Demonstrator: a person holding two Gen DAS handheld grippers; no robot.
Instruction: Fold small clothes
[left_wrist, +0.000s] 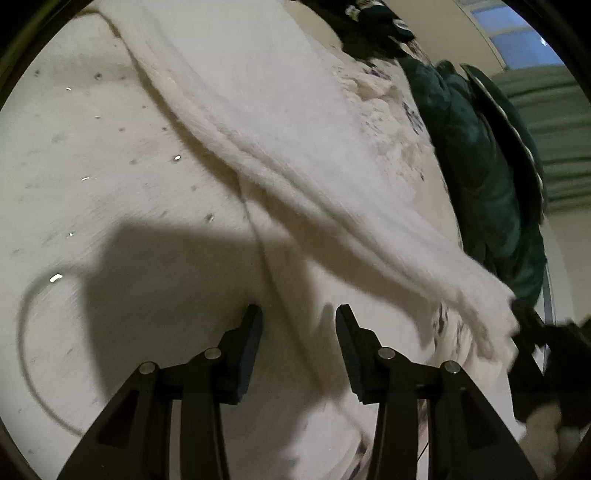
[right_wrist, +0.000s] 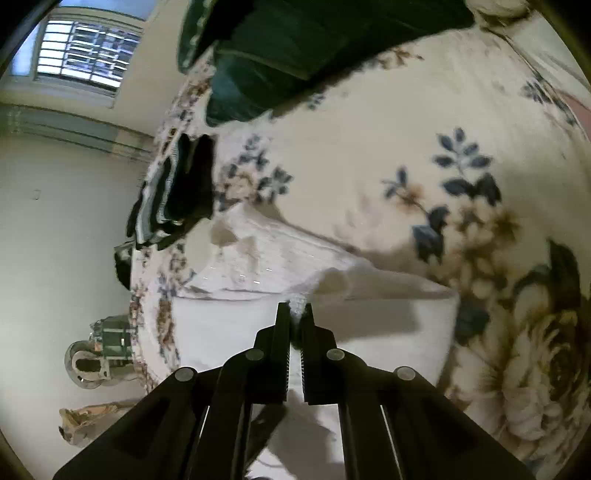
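The right gripper (right_wrist: 295, 310) is clamped on the white garment (right_wrist: 314, 321) edge, the left gripper (left_wrist: 299, 314) stands apart over it — its fold runs diagonally toward dark green clothes (left_wrist: 476, 158).

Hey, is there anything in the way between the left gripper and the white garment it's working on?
Nothing visible. The left gripper hangs with its jaws apart directly over the white garment, only cloth beneath and ahead. The right gripper is shut on a raised fold of it. The dark green clothes lie off to the side.
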